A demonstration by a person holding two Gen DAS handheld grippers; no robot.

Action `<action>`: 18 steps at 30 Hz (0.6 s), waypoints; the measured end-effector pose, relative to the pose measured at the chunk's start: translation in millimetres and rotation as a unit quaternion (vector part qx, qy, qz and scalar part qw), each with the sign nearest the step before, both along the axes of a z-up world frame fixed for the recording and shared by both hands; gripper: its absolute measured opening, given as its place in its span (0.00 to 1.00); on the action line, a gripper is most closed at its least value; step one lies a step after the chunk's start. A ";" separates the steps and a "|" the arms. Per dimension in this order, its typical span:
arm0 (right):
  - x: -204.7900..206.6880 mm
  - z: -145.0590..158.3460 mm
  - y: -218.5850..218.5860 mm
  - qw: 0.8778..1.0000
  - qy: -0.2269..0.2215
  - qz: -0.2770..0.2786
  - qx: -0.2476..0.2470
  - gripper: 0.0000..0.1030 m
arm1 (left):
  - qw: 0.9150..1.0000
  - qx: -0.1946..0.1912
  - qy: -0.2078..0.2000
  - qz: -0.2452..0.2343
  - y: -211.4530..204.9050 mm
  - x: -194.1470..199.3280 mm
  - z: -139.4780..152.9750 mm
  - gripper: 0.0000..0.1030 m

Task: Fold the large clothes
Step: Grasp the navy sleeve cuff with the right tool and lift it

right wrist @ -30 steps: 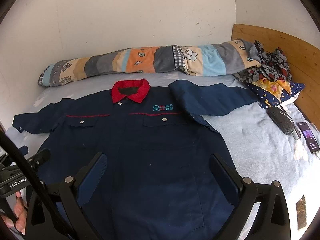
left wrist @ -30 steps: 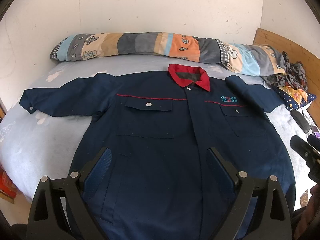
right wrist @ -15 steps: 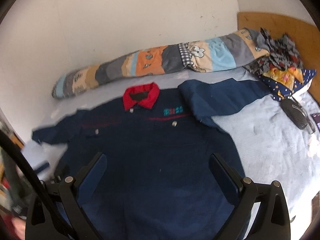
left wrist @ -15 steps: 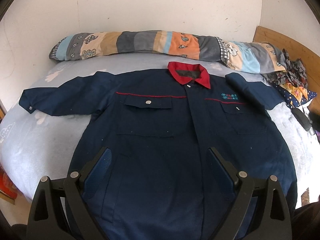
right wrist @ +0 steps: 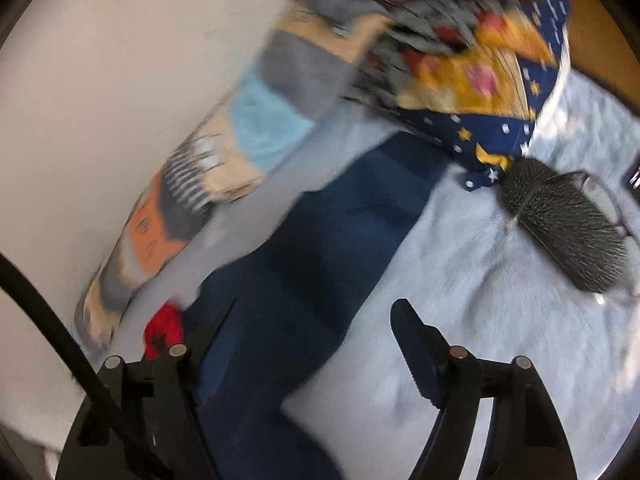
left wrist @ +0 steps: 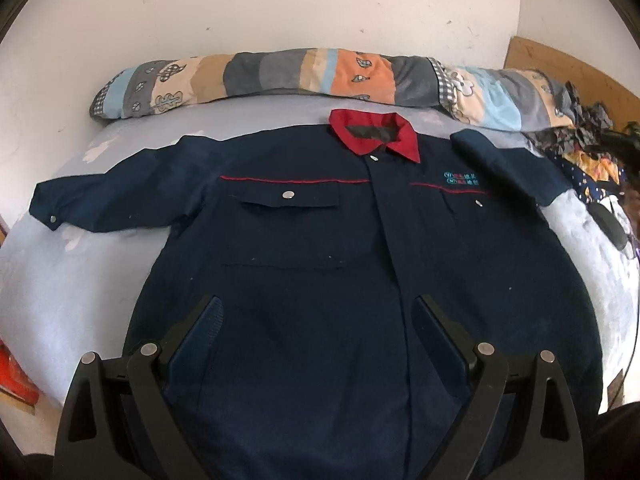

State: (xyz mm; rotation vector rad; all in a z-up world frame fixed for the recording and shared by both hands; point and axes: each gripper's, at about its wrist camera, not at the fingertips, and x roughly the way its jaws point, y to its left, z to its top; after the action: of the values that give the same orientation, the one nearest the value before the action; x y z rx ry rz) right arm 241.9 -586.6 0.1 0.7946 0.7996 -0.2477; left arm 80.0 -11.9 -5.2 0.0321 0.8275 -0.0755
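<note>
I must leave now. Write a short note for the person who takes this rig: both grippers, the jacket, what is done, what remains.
Left gripper: open, empty, above the jacket's lower front.
Right gripper: jaws closing, nothing pressed yet, over the right sleeve.
Jacket lies flat, front up, on the bed, both sleeves spread.
Done: no fold yet.
Left: fold sleeves in, then the body.

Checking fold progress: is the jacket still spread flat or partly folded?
Spread flat, unfolded. The jacket lies front up on the bed, both sleeves out sideways.
</note>
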 end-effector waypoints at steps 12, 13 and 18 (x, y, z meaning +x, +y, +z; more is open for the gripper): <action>79.5 -79.2 -72.7 0.995 0.039 -0.089 0.025 0.73 | 0.999 0.004 0.003 -0.039 -16.6 14.0 -3.0 0.92; 85.5 -85.7 -79.9 0.994 0.043 -0.095 0.024 0.72 | 0.999 0.003 0.004 -0.040 -17.9 15.0 -3.1 0.92; 108.0 -104.4 -99.8 0.997 0.022 -0.078 0.012 0.56 | 0.999 0.005 0.006 -0.048 -23.9 20.4 -5.4 0.92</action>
State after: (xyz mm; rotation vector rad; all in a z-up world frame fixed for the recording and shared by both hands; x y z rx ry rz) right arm 349.9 -686.4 -104.3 0.8772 0.7838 -0.3959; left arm 100.5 -35.8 -10.6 0.0805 0.8372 -0.1634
